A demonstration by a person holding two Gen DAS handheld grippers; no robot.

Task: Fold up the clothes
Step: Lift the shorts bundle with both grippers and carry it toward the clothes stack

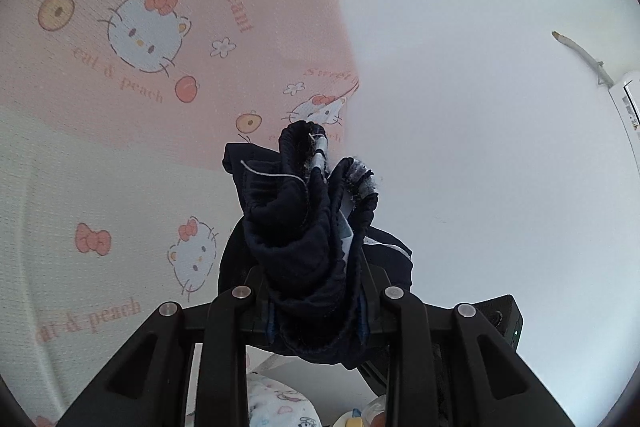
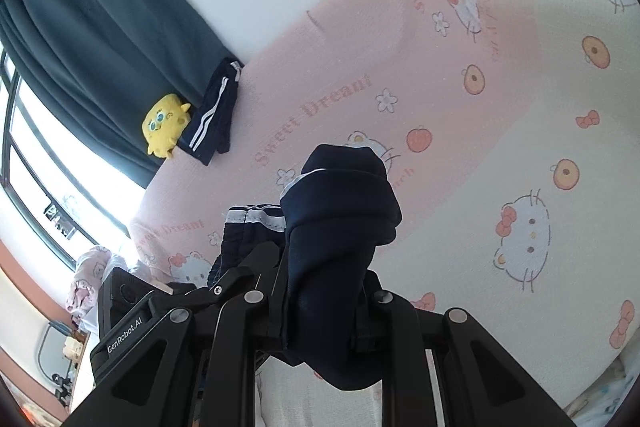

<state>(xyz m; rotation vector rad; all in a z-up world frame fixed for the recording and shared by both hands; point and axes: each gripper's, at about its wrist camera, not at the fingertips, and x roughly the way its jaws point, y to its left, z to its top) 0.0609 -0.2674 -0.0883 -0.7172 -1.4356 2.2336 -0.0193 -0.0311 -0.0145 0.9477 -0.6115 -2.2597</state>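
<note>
Both two-finger grippers are clamped on bunched dark navy fabric with white trim. From the left wrist, the left gripper (image 1: 320,255) points nearly level toward a pale wall, its jaws almost together around a gathered navy garment (image 1: 304,227) whose elastic waistband and loose white thread poke up past the fingertips. From the right wrist, the right gripper (image 2: 332,259) tilts downward over the pink and cream cartoon-cat bedsheet (image 2: 460,147); its narrow jaws pinch a thick fold of the same kind of navy cloth (image 2: 344,211), which hides the fingertips. That cloth hangs clear above the sheet. Far back, a folded navy pair of shorts with white stripes (image 2: 214,115) lies beside a yellow plush toy (image 2: 164,125) against dark curtains (image 2: 88,27).
</note>
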